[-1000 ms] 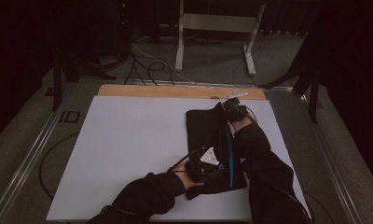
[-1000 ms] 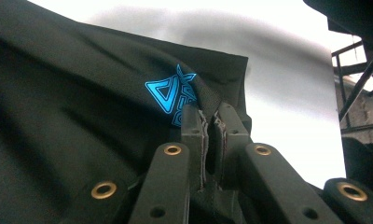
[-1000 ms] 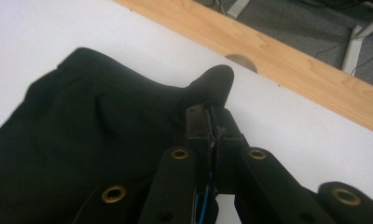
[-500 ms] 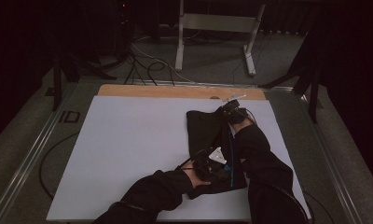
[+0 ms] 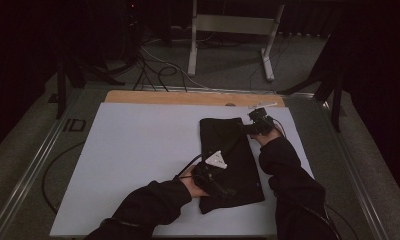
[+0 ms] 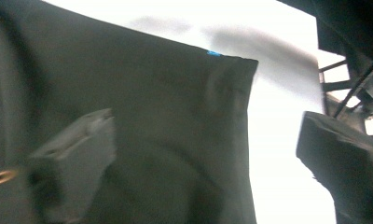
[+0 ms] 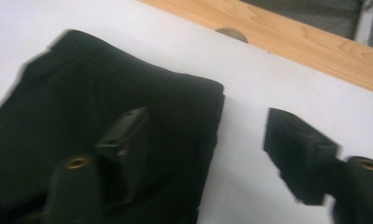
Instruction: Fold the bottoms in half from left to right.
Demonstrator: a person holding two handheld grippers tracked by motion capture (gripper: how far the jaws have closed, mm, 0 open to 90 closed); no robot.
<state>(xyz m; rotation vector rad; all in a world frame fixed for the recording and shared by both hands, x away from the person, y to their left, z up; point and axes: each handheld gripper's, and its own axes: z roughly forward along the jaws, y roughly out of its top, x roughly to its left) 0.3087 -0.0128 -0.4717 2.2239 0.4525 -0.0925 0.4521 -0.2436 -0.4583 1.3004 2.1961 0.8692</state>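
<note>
A folded black cloth [image 5: 229,162] lies flat on the right half of the white table [image 5: 138,150], its far edge near the wooden strip [image 5: 188,98]. The left gripper [image 5: 214,175] sits over the cloth's near left part; its jaws have just been opening and stand spread, gripping nothing. The right gripper [image 5: 252,125] is at the cloth's far right corner, jaws likewise just opened wide, one over the cloth, one over bare table.

black cloth [image 5: 230,160] folded on white table [image 5: 138,150] | left tool [image 5: 211,172] over it | right tool [image 5: 258,122] at far corner
</note>
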